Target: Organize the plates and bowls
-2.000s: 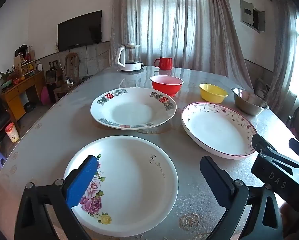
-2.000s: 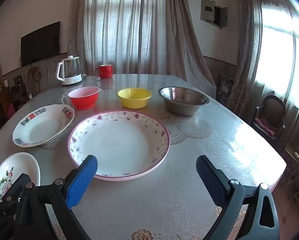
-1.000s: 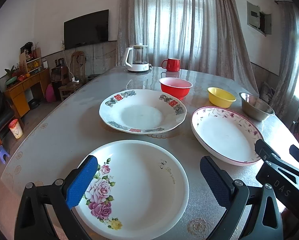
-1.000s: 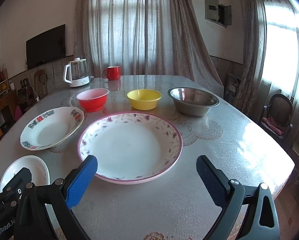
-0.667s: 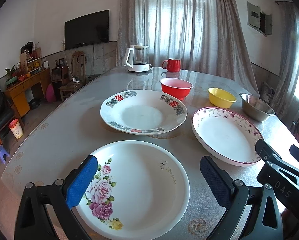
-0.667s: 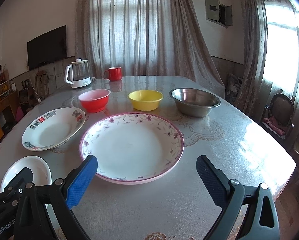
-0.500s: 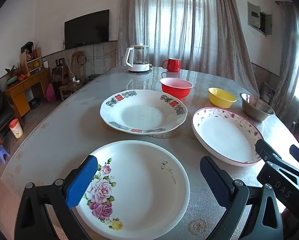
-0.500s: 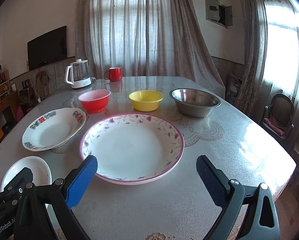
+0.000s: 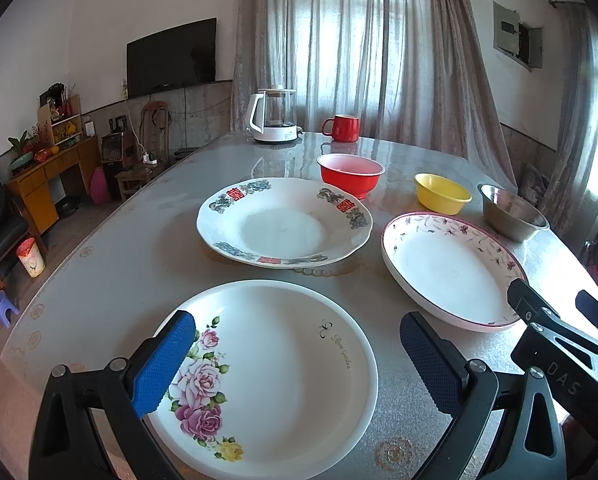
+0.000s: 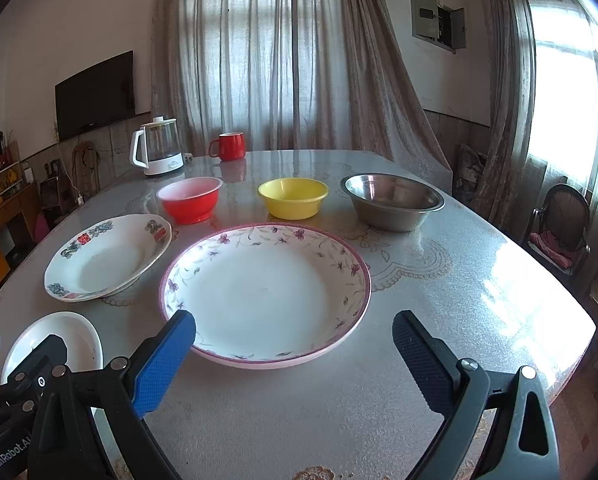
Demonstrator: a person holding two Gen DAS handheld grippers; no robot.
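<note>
My left gripper (image 9: pixel 297 354) is open and hovers over the near side of a white rose plate (image 9: pixel 287 364). Beyond it lie a white plate with red characters (image 9: pixel 283 232) and a purple-rimmed floral plate (image 9: pixel 447 268). My right gripper (image 10: pixel 295 354) is open too, just short of the purple-rimmed plate (image 10: pixel 265 294). Behind that plate stand a red bowl (image 10: pixel 189 199), a yellow bowl (image 10: pixel 293 197) and a steel bowl (image 10: pixel 393 201) in a row. The rose plate (image 10: pixel 69 336) and the character plate (image 10: pixel 107 256) lie at the left.
A white kettle (image 10: pixel 157 152) and a red mug (image 10: pixel 229 146) stand at the far end of the grey table (image 10: pixel 439 300). The table's near edge runs under both grippers. A chair (image 10: pixel 559 232) stands off the table's right side.
Over two seconds both views shifted slightly and the plates moved a little rightward in frame; in the last half second nothing visibly moved. Both grippers stay open.
</note>
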